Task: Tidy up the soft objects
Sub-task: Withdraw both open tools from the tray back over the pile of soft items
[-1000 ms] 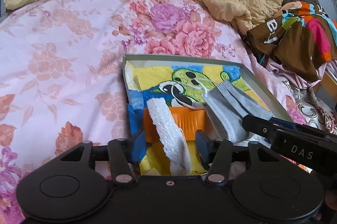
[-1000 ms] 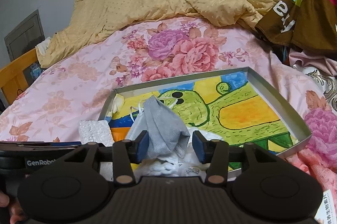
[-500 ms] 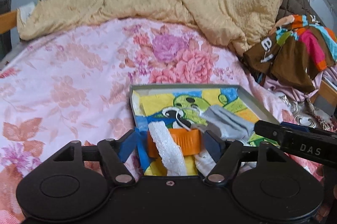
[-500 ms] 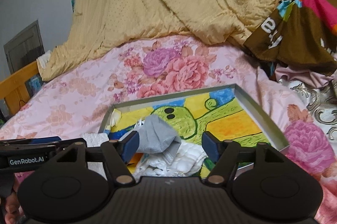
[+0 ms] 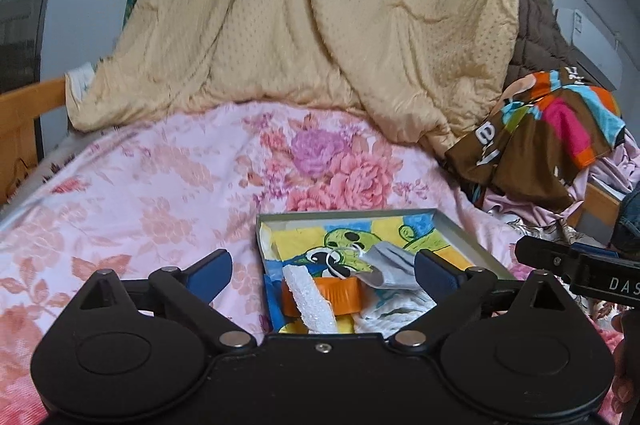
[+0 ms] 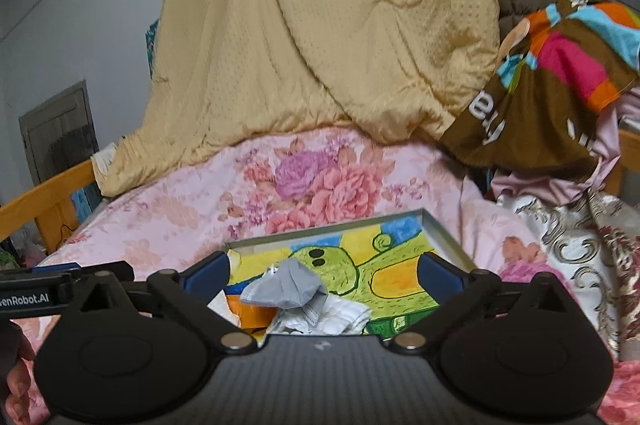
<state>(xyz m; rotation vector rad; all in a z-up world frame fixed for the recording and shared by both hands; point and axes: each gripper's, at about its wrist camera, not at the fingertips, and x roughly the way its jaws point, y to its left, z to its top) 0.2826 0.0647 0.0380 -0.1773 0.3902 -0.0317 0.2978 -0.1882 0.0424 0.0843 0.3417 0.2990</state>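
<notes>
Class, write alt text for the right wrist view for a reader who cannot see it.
The open right gripper hovers empty over a shallow grey tray on a pink floral bedspread, with a crumpled grey face mask lying in the tray.

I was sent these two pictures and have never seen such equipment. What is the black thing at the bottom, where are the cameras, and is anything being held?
No robot here: a person carries a hand-held two-finger tool in each hand, each with a wide-angle camera looking along its fingers. One picture is from the left tool, the other from the right tool; the black shape is the tool itself. Both have just been opening and now stand wide, holding nothing. They look at a bed with a pink floral sheet and a yellow quilt behind. On the sheet lies a shallow tray with a cartoon picture, holding a grey face mask, white cloth, a white strip and something orange.
</notes>
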